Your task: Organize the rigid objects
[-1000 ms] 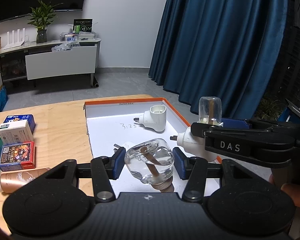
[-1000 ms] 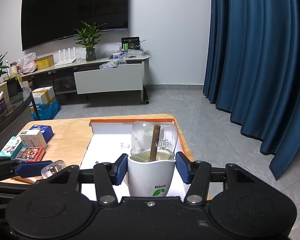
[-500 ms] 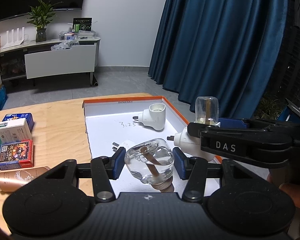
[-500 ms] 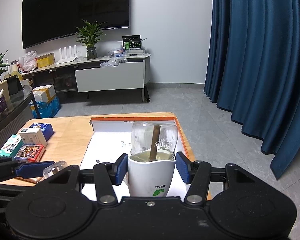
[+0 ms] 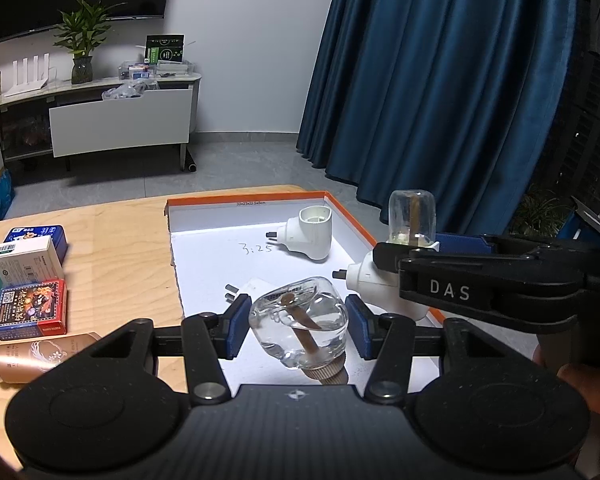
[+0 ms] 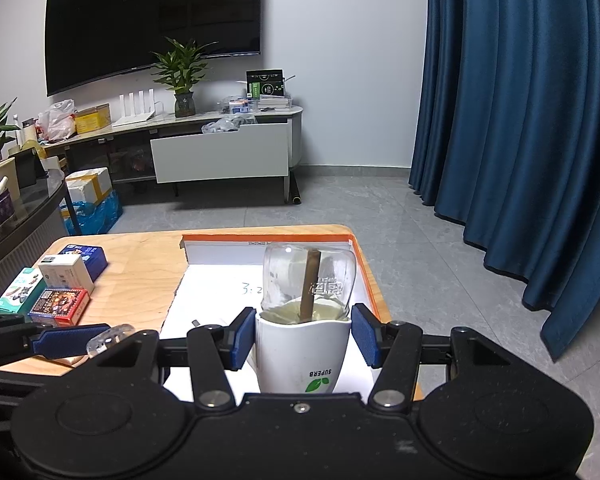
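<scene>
My left gripper (image 5: 298, 326) is shut on a clear liquid bottle (image 5: 300, 330) with a brown wick, tilted, held above the white orange-rimmed tray (image 5: 220, 256). My right gripper (image 6: 302, 338) is shut on a white plug-in heater (image 6: 302, 354) with a clear bottle (image 6: 310, 282) screwed in on top. In the left wrist view that heater (image 5: 374, 284) stands over the tray's right edge, held by the right gripper (image 5: 396, 254). Another white heater (image 5: 312, 234) lies in the tray's far part. A third white plug (image 5: 246, 290) lies partly hidden behind the held bottle.
Small boxes (image 5: 30, 280) and a gold bottle (image 5: 40, 360) lying on its side sit on the wooden table (image 5: 116, 248) left of the tray. The boxes also show in the right wrist view (image 6: 58, 286). Blue curtains (image 5: 440, 80) hang at the right.
Both grippers keep their holds. The left wrist view has shifted slightly; the heater in the right gripper sits a little further left in it.
</scene>
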Tool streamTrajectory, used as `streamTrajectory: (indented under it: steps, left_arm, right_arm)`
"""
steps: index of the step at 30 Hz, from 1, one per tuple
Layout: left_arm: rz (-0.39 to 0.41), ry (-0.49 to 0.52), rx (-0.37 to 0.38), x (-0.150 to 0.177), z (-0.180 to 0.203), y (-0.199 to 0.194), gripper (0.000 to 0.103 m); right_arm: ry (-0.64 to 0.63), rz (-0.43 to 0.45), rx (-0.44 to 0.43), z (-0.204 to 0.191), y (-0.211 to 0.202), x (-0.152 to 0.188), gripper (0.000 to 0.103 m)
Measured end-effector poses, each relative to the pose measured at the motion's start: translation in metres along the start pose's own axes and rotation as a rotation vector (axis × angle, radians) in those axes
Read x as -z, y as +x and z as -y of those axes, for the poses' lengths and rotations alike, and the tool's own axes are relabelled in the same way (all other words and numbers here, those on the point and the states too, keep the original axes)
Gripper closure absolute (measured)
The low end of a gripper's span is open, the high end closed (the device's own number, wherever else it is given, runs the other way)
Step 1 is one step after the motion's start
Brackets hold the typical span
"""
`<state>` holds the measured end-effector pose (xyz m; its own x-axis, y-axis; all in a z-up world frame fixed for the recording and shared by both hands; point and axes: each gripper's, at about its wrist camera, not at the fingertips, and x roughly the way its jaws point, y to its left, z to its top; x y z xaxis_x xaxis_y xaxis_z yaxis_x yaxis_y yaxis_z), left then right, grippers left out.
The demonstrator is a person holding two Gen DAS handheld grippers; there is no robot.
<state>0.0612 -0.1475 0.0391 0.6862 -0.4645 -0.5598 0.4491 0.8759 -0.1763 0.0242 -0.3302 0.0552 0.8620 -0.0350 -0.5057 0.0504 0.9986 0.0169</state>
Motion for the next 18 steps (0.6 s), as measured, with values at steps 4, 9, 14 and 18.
streamTrajectory:
  steps: [4,9,14,18]
  left_arm:
    - [-0.002,-0.001,0.000,0.0002,0.0003,0.0004,0.051]
    - [-0.004,0.000,0.002,-0.0001,0.0010,0.0012,0.051]
    - [-0.006,0.001,0.003,-0.0004,0.0011,0.0026,0.051]
    - [-0.008,0.005,0.003,-0.0004,0.0022,0.0027,0.051]
  right_arm:
    - [-0.002,-0.001,0.001,-0.0010,-0.0002,-0.0011,0.039]
    - [-0.001,-0.001,0.000,-0.0013,-0.0001,-0.0014,0.039]
    - [-0.001,-0.002,0.001,-0.0015,0.0001,-0.0016,0.039]
    - [-0.001,-0.003,0.001,-0.0017,0.0003,-0.0020,0.039]
